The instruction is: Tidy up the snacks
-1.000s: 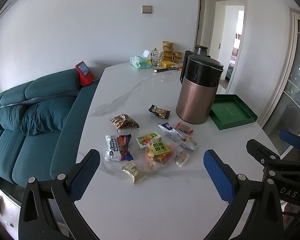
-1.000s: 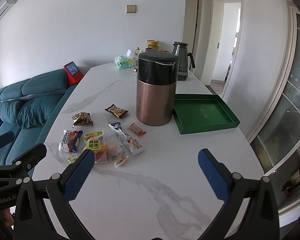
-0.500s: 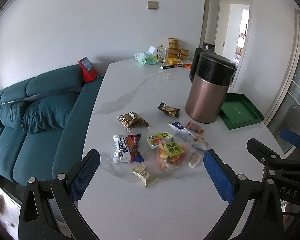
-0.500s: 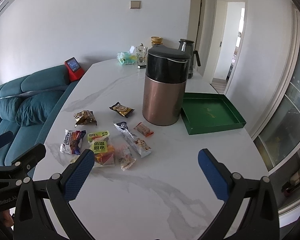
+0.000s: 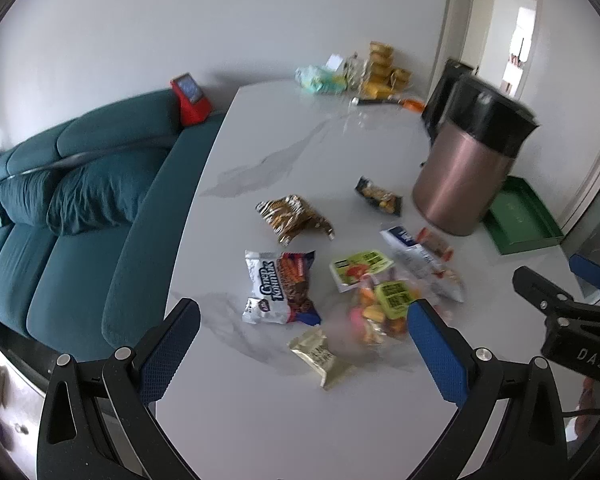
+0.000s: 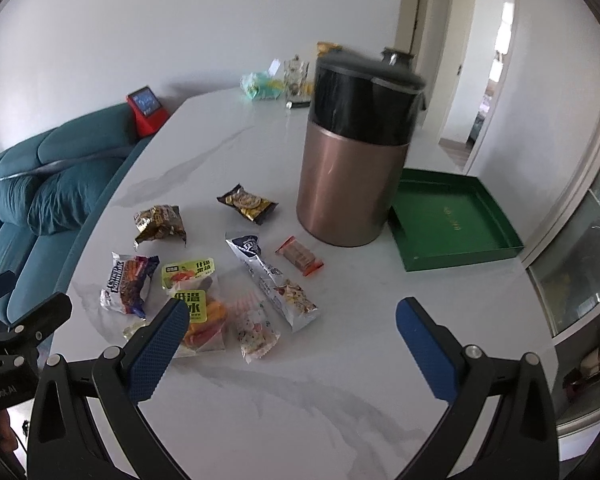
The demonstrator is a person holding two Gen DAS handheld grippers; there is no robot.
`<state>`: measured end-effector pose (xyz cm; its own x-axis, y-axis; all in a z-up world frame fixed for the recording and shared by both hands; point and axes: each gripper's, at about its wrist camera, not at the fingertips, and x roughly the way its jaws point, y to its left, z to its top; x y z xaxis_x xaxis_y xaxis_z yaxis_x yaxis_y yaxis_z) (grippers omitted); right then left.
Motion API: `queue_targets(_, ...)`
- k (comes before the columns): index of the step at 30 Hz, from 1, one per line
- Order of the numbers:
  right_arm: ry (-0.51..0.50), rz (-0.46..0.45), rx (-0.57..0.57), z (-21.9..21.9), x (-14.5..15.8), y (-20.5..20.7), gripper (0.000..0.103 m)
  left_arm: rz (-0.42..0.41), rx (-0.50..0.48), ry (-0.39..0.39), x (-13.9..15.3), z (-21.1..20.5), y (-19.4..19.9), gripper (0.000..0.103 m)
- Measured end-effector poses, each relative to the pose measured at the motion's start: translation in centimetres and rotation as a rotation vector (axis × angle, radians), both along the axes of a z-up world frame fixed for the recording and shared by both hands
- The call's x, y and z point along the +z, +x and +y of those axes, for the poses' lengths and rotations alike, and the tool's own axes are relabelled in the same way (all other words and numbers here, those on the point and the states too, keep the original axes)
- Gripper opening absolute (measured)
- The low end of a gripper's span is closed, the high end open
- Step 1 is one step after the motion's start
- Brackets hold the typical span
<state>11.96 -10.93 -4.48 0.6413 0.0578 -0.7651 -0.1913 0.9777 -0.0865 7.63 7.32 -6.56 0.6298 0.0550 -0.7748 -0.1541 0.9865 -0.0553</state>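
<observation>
Several snack packets lie loose on the white marble table (image 5: 284,148): a white chocolate-bar wrapper (image 5: 280,286), a gold crinkled bag (image 5: 294,218), a dark cookie packet (image 6: 247,203), a long white-and-blue sachet (image 6: 272,280), a small orange bar (image 6: 299,257) and a clear bag of orange sweets (image 6: 202,320). An empty green tray (image 6: 452,220) sits right of a copper canister (image 6: 354,160) with a black lid. My left gripper (image 5: 304,344) hangs open above the near snacks, holding nothing. My right gripper (image 6: 292,338) is open too, above the table's front.
A teal sofa (image 5: 72,200) runs along the table's left edge, with a red gadget (image 5: 190,98) on its back. Jars, a tissue pack (image 5: 320,78) and a dark kettle stand at the far end. A glass cabinet is at the right.
Both grippers have moved forward and lower toward the snacks, which now look larger. The left view has swung left. Both stay open and no packet has moved.
</observation>
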Motion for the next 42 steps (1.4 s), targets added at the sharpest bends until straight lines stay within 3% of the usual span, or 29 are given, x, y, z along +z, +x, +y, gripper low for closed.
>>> queue_targets(22, -0.029, 0.290, 0.078, -0.4, -10.9, 11.8, 0.103, 0.252, 0.043, 0.014, -10.1, 2.8, 8.2, 0.102)
queue_targets(42, -0.021, 0.371, 0.138, 2.3, -14.5, 13.8, 0.103, 0.319, 0.028, 0.002, -12.5, 3.9, 10.4, 0.102)
